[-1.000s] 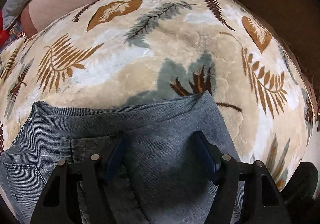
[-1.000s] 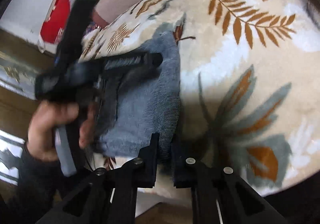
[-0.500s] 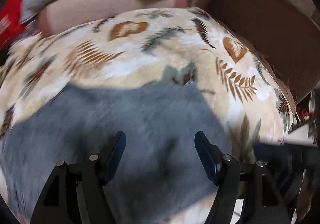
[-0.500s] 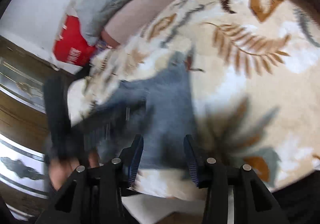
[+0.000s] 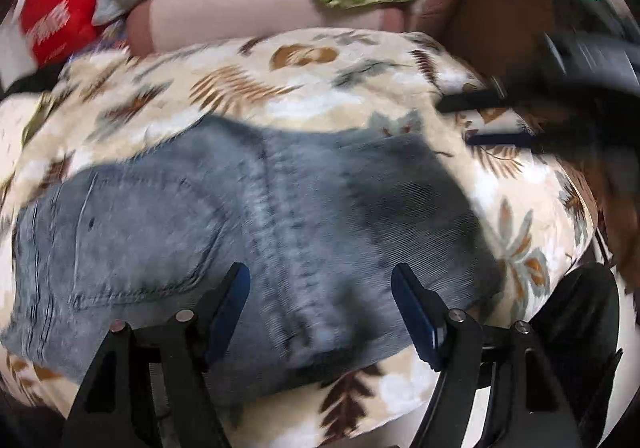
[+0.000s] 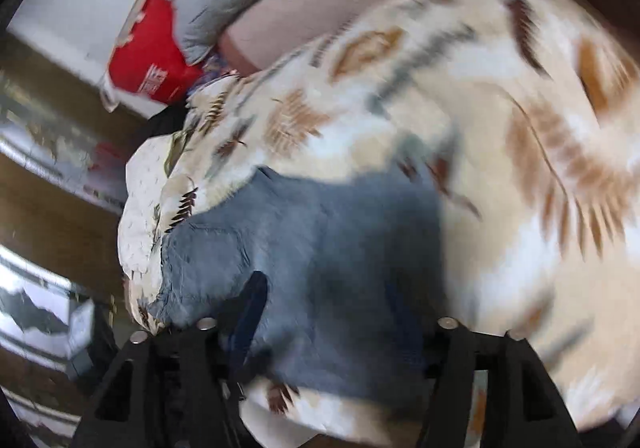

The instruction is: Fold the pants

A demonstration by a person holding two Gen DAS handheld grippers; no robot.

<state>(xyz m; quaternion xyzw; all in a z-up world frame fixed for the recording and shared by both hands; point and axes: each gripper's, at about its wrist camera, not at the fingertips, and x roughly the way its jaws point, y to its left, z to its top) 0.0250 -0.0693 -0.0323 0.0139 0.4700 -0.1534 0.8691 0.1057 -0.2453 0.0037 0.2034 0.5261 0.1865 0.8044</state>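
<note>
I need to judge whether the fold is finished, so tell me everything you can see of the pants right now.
The pants are blue-grey denim, folded into a compact, roughly rectangular bundle lying flat on the leaf-patterned blanket. A back pocket with stitched edges shows on its left part, and a thick seam runs down the middle. Its right part is in shadow. Both views are blurred. The left hand-held gripper and the right hand-held gripper are open above it; neither grips the cloth.

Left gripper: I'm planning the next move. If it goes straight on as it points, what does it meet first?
Most likely the pants, which lie right ahead of the open left gripper. Blur hides the depth.
</note>
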